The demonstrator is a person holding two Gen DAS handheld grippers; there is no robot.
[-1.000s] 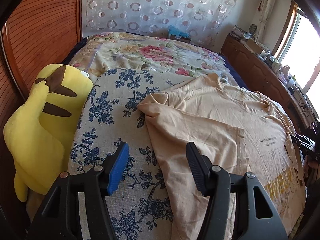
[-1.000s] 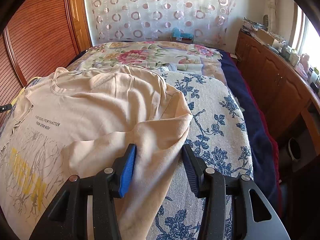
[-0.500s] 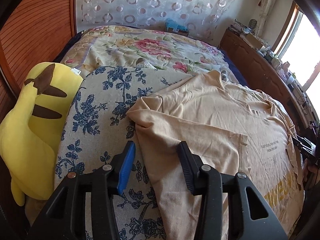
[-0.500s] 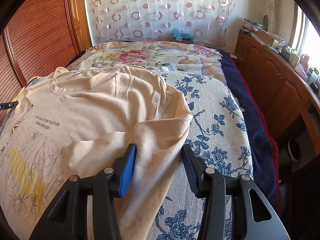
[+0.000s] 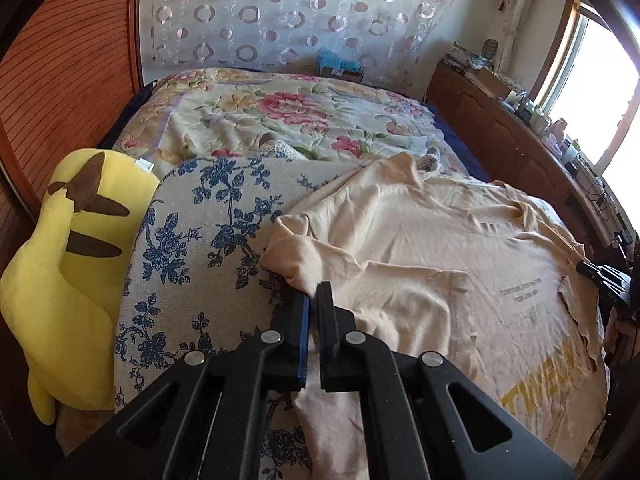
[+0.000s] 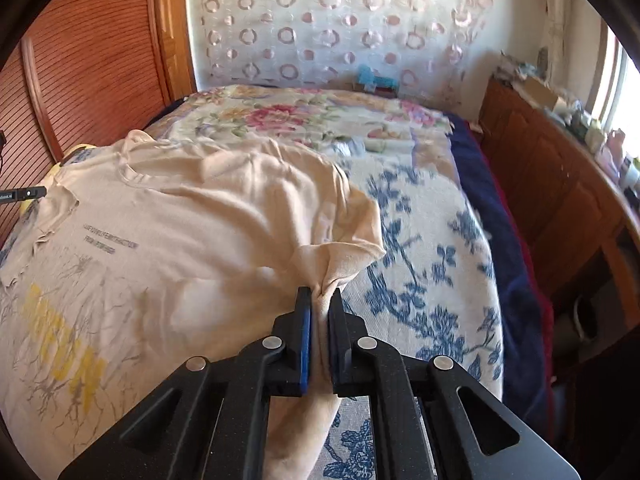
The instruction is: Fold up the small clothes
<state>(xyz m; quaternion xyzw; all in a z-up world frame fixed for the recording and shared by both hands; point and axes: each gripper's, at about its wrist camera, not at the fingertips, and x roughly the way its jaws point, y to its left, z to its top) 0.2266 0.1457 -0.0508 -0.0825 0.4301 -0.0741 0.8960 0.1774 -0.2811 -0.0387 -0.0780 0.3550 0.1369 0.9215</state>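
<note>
**T-shirt pinched at both sleeves on the blue-flowered cloth**

T-shirt, beige and printed with small dark lettering and larger yellow letters, is spread front-up across a blue-flowered cloth that covers the near end of a bed. In the left wrist view the garment fills the right half of the cloth, its neckline towards the window side; in the right wrist view the same T-shirt is seen from the opposite side, filling the left half.

The left gripper is closed, its jaws brought almost together on the bunched edge of one sleeve, where the fabric is gathered into folds just ahead of the fingertips. The right gripper is likewise clamped on the other sleeve; a twisted wad of cloth is seen squeezed between the blue pad and the black pad and hangs down below them. The right wrist view is slightly blurred.

A yellow plush toy with brown stripes is leaned against the left edge of the flowered cloth. Beyond the cloth a floral quilt is laid over the rest of the bed, with a dark blue sheet exposed along its window side. A circle-patterned curtain is hung behind the bed, and a wooden cabinet with cluttered items on top is set beneath the window.
</note>
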